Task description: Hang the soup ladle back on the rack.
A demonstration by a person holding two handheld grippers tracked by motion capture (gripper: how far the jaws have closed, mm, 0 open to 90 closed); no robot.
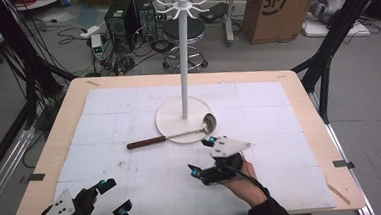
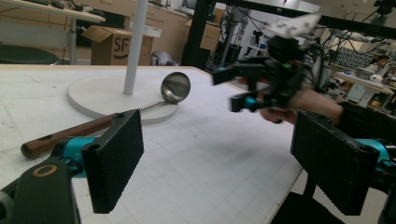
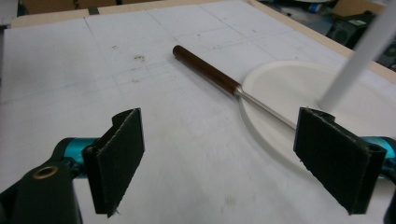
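Tongs [image 2: 217, 158] view shows ladle bowl [image 2: 175, 87].

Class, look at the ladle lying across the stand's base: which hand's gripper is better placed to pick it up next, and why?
Probably the right. The right gripper hovers open just short of the ladle, near its bowl. The left gripper, also open, sits back at the table's near left corner.

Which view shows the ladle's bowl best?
Left gripper view: the ladle shows its round steel bowl unblocked at the stand's base. High view shows the whole ladle, but small. Right gripper view gives the handle and shaft.
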